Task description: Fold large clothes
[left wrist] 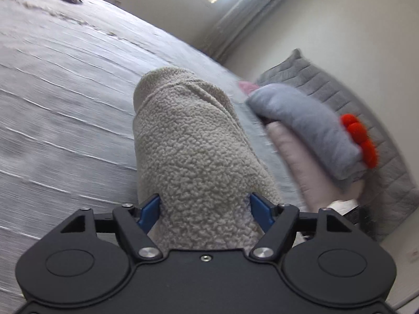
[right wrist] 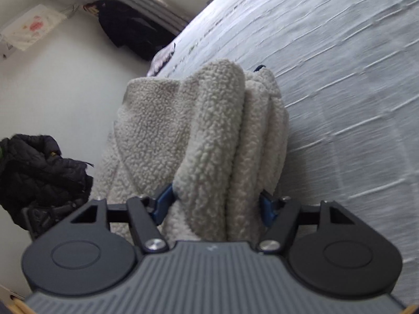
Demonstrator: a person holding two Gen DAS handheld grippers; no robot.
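My left gripper (left wrist: pixel 205 210) is clamped on a thick bundle of cream fleece garment (left wrist: pixel 188 144), with the blue fingers (left wrist: pixel 149 210) pressing into it from both sides. The fabric fills the whole gap and bulges forward past the tips in a rounded hump. From this camera the fleece looks held up over the bed (left wrist: pixel 65 91) rather than lying flat on it, though I can't really tell if its far end touches the cover.

Same deal on the other side: my right gripper (right wrist: pixel 214 206) is squeezed onto the fleece garment (right wrist: pixel 209 130) too, and here you can see it's several folded layers stacked side by side between the blue fingers (right wrist: pixel 163 204). A looser flap of it hangs off to the left of the jaws.

Further out in the left view, on the right, there's a stack of folded clothes (left wrist: pixel 309 130), a grey piece over a pale pink one, with red pom-poms (left wrist: pixel 360 138) on its edge, sitting against a grey quilted pillow (left wrist: pixel 353 99). A curtain (left wrist: pixel 248 7) hangs by the bright window beyond the bed.

The right view has the bed's ribbed light cover (right wrist: pixel 340 65) on the right, and a black puffer jacket (right wrist: pixel 39 175) to the left by the white wall. Everything is a bit blurry.
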